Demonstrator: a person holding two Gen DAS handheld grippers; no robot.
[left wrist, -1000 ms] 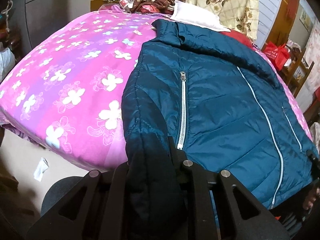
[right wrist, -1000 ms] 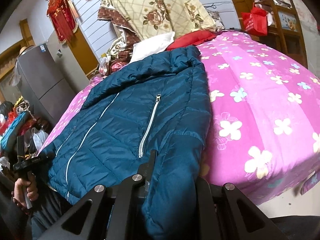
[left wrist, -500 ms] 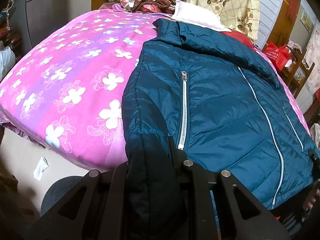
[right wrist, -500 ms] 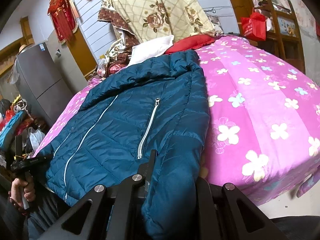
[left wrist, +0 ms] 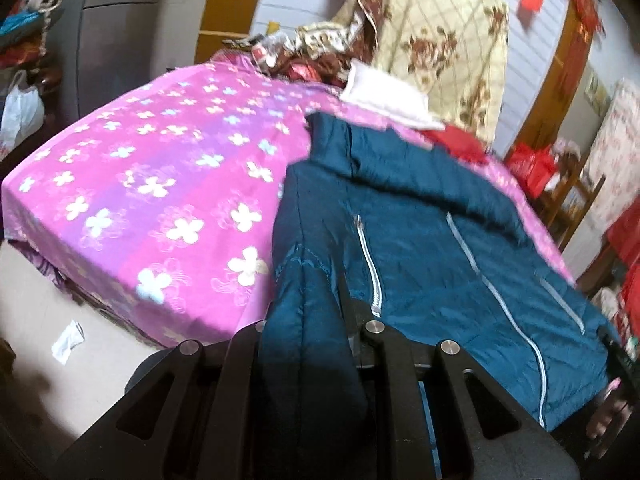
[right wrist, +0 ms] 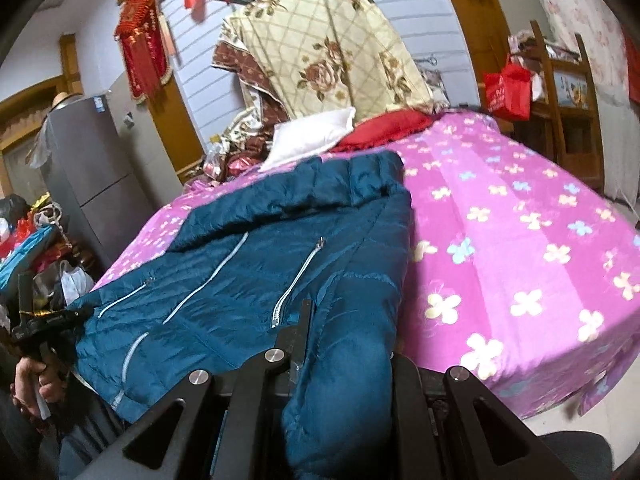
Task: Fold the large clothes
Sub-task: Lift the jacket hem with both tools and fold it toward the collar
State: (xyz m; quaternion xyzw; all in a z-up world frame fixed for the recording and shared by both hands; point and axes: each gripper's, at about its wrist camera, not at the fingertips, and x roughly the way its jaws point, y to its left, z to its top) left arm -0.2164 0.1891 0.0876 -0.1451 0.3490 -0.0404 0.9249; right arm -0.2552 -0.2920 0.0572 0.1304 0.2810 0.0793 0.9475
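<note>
A teal quilted jacket (left wrist: pixel 440 240) with white zips lies front up on a bed with a pink flowered sheet (left wrist: pixel 160 184), collar toward the pillows. My left gripper (left wrist: pixel 312 312) is shut on the jacket's near left corner, and the fabric drapes over its fingers and hides one of them. In the right wrist view the same jacket (right wrist: pixel 280 240) fills the middle, and my right gripper (right wrist: pixel 348 332) is shut on its near right corner, lifted off the sheet (right wrist: pixel 520 220). Each view shows the other gripper in a hand at the jacket's far lower corner.
A white pillow (right wrist: pixel 312 136), a red pillow (right wrist: pixel 388 128) and a cream flowered quilt (right wrist: pixel 332 52) pile up at the bed's head. A grey cabinet (right wrist: pixel 80 160) and clutter stand on the left, a red bag (right wrist: pixel 508 88) on wooden shelves on the right. A paper scrap (left wrist: pixel 68 340) lies on the floor.
Both grippers have risen with the jacket's lower corners in them, and both views now tilt up toward the wall. The hem has come up off the bed's near edge.
</note>
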